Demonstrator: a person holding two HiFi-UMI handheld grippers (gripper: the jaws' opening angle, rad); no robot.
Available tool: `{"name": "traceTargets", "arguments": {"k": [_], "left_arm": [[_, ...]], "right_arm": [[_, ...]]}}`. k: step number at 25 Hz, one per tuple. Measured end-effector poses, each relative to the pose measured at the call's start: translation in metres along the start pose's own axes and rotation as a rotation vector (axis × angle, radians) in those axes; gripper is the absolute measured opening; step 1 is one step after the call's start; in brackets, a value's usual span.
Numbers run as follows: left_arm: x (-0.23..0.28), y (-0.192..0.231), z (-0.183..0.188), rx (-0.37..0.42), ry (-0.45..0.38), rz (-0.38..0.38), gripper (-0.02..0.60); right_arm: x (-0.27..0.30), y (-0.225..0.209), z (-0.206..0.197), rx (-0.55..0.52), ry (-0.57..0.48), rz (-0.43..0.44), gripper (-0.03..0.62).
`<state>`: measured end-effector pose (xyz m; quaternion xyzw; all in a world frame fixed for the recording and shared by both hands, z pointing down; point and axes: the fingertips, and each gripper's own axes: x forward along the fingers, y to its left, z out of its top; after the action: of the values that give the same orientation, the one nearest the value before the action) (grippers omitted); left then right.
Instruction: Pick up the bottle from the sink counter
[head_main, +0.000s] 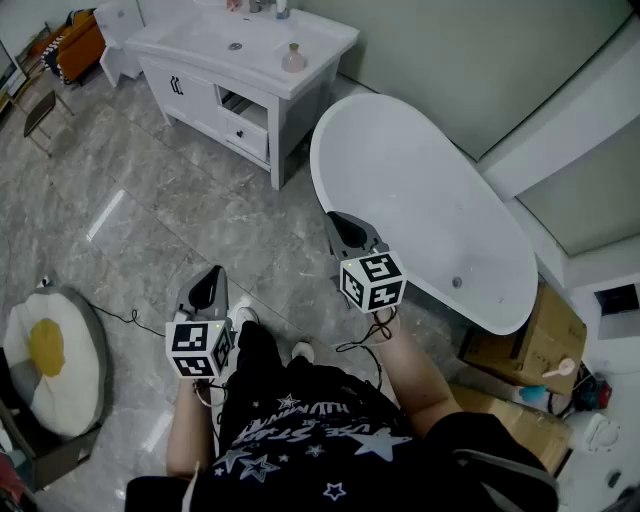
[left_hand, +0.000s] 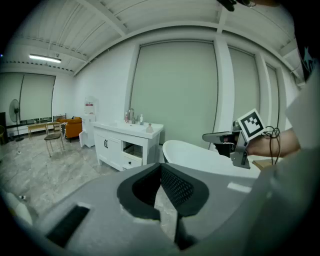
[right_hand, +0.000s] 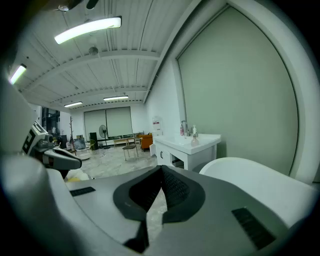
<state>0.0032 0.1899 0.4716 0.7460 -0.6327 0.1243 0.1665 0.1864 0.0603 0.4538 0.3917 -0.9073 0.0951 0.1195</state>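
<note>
Upright pale-pink round bottle (head_main: 293, 58) on white worktop (head_main: 325, 45): far at eleven o'clock from nearer right tongs (head_main: 340, 222), closed empty like left tongs (head_main: 211, 280).

This is a bathroom set inside a large open hall. A white tub (head_main: 420, 200) and a sink counter (head_main: 325, 35) stand on a marble-look floor (head_main: 130, 220). Beyond are an orange sofa (head_main: 82, 42), a fan (right_hand: 102, 130) and strip lights (right_hand: 87, 29).

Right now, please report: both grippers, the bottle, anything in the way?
Left gripper and right gripper shut, empty. Bottle upright on sink counter, far ahead, untouched. Bathtub close beside right gripper.
</note>
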Motion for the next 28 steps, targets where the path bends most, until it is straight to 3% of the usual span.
{"name": "traceTargets", "arguments": {"k": [8, 16, 21, 28], "left_arm": [[-0.005, -0.019, -0.001, 0.024, -0.001, 0.001, 0.018], [0.004, 0.008, -0.003, -0.004, 0.011, 0.009, 0.018], [0.018, 0.049, 0.009, -0.014, -0.004, 0.007, 0.018], [0.050, 0.130, 0.063, 0.006, -0.083, 0.002, 0.018]], "right_arm": [[-0.014, -0.006, -0.007, 0.009, 0.003, 0.006, 0.002], [0.010, -0.003, -0.005, 0.020, 0.005, -0.003, 0.002], [0.054, 0.005, 0.017, 0.024, -0.036, -0.003, 0.002], [0.128, 0.022, 0.073, -0.027, -0.088, -0.023, 0.006]]}}
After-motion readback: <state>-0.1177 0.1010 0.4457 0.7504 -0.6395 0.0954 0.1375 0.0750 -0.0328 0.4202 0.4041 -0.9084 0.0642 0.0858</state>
